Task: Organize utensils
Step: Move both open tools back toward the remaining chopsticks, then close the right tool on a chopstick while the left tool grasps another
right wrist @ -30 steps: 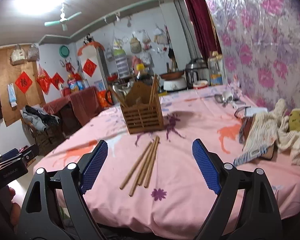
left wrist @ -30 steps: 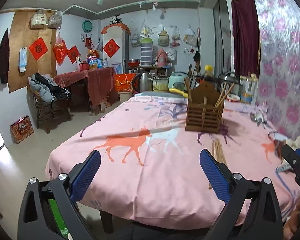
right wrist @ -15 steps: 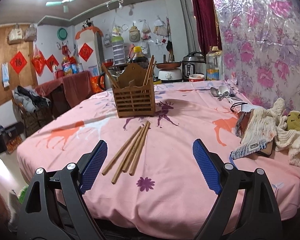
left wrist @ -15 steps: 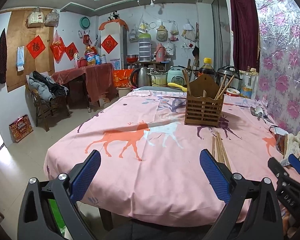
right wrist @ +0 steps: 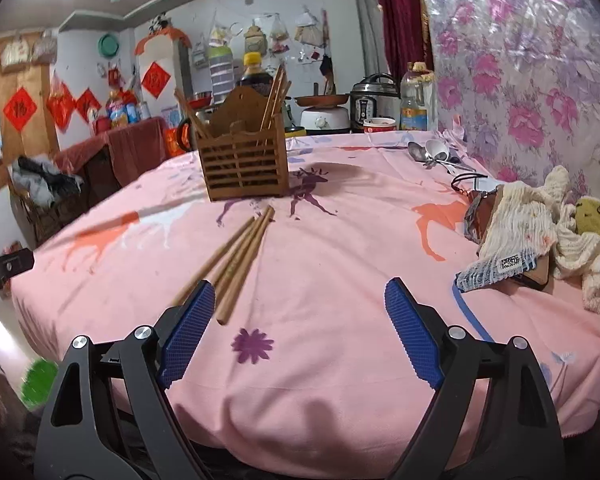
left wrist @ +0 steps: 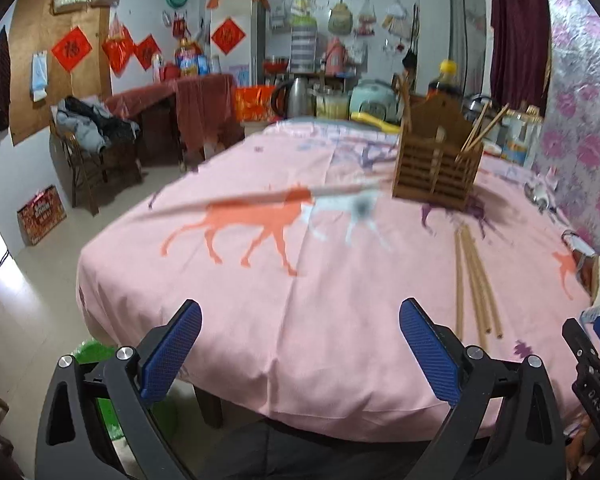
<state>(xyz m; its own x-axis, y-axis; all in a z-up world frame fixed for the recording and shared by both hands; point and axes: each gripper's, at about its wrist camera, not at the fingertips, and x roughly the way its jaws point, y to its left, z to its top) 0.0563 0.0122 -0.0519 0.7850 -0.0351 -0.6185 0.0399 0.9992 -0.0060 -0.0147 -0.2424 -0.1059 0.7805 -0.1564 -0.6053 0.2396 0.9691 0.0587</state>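
Several loose wooden chopsticks [right wrist: 240, 256] lie in a bundle on the pink tablecloth [right wrist: 340, 240], just ahead of my right gripper [right wrist: 300, 286]. Its jaws are closing, still wide apart, with only bare cloth between them; the chopstick ends sit beside its left finger. Farther back stands a slatted wooden utensil holder [right wrist: 244, 164] with a few chopsticks upright in it. Two metal spoons [right wrist: 432, 152] lie at the far right. My left gripper [left wrist: 300, 308] hangs open over the table's near edge, left of the chopsticks [left wrist: 476, 276] and well short of the holder [left wrist: 436, 168].
A heap of knitted cloths and a packet [right wrist: 540, 220] crowds the table's right side by the flowered wall. A rice cooker [right wrist: 374, 104], oil bottle [right wrist: 416, 100] and kettle [left wrist: 296, 92] line the far end. A chair with clothes [left wrist: 88, 136] stands on the left.
Both grippers have sunk and tipped towards the table, so the chopsticks and holder now appear closer. The right jaws have narrowed slightly. Nothing has been taken hold of.
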